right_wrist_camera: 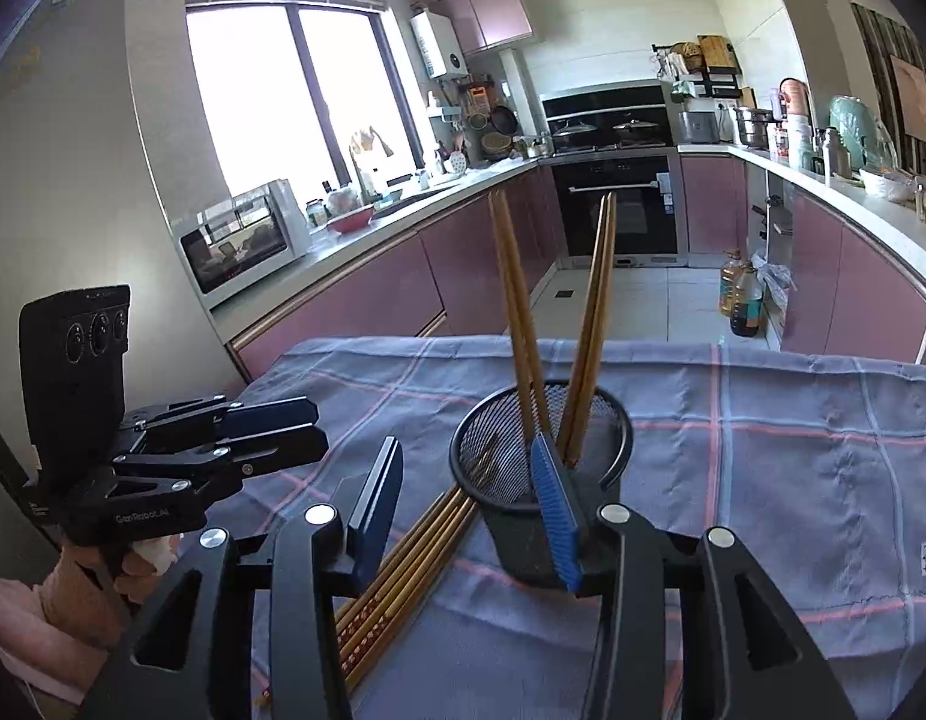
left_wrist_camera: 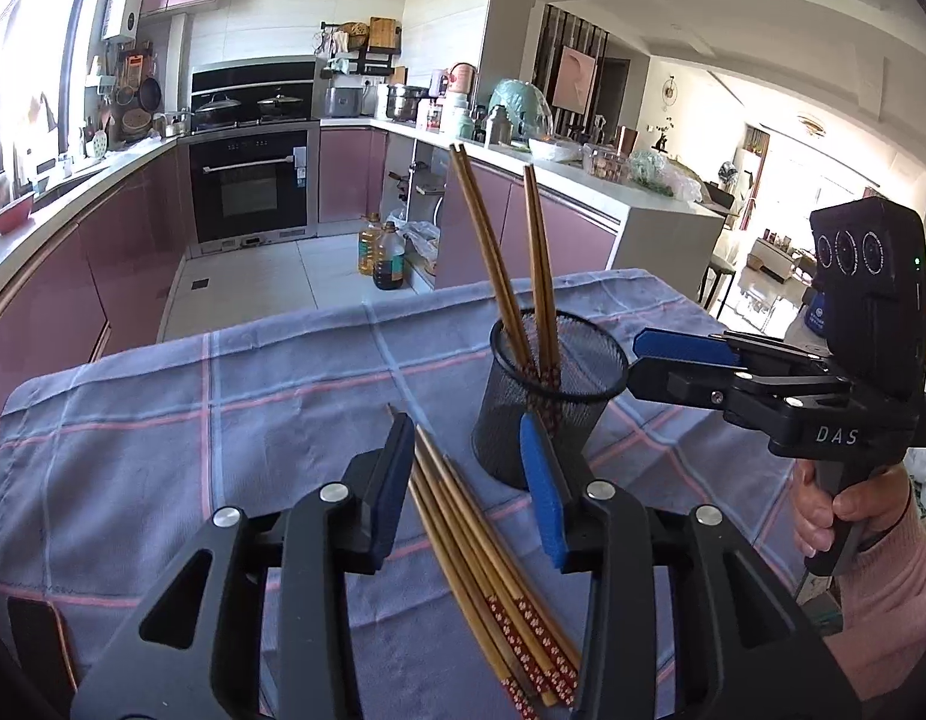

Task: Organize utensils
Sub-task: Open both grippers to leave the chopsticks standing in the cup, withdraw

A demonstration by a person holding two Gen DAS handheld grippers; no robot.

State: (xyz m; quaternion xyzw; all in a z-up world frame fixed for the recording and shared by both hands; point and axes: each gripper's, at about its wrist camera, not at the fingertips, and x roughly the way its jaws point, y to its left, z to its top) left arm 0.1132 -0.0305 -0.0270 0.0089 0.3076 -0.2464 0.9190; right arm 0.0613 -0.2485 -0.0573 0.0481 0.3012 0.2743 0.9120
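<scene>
A black mesh cup stands on the checked cloth and holds two pairs of bamboo chopsticks that lean apart. A bundle of several more chopsticks lies flat on the cloth in front of the cup. My left gripper is open, its fingers either side of the bundle's tips, just above them. My right gripper is open and empty, with its right finger in front of the cup and the bundle below it. In the left wrist view the right gripper sits beside the cup's right rim.
The table is covered by a blue cloth with pink and white stripes. Beyond its far edge are the kitchen floor, oil bottles, an oven and pink cabinets. The person's hand in a pink sleeve holds the right gripper.
</scene>
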